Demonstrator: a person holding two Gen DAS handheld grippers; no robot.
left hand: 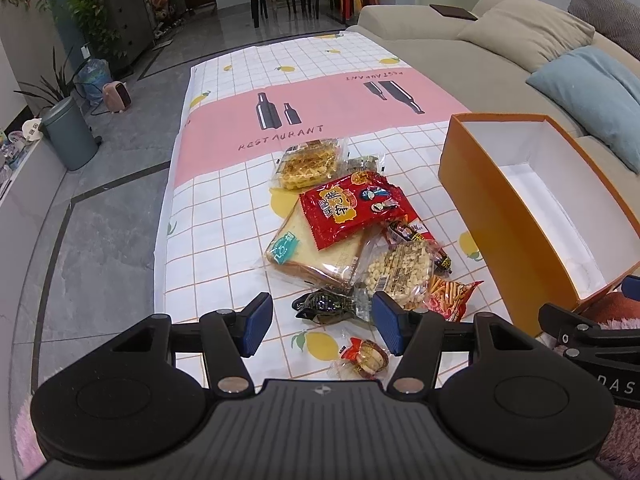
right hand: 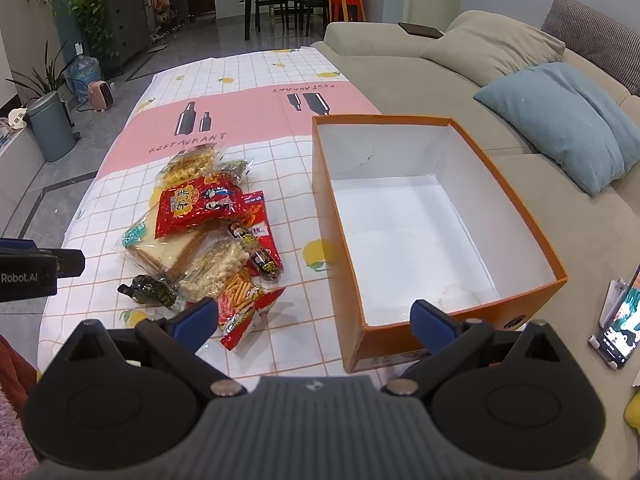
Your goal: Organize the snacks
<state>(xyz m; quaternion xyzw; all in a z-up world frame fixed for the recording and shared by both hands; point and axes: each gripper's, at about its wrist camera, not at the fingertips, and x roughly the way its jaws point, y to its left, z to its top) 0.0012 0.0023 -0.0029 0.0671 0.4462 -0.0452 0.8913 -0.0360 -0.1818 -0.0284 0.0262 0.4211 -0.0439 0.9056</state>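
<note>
A heap of snacks lies on the table: a red packet on top of wrapped toast, a waffle pack behind, a puffed-grain pack, a sausage, a stick-snack bag and a dark wrapped snack. A small red-wrapped cake sits nearest. My left gripper is open above the dark snack and the cake. My right gripper is open between the stick-snack bag and the orange box, which has a white, bare inside.
The table wears a checked cloth with a pink band. A beige sofa with a blue cushion runs along the right. A phone on a stand sits at the near right. A grey bin stands on the floor, left.
</note>
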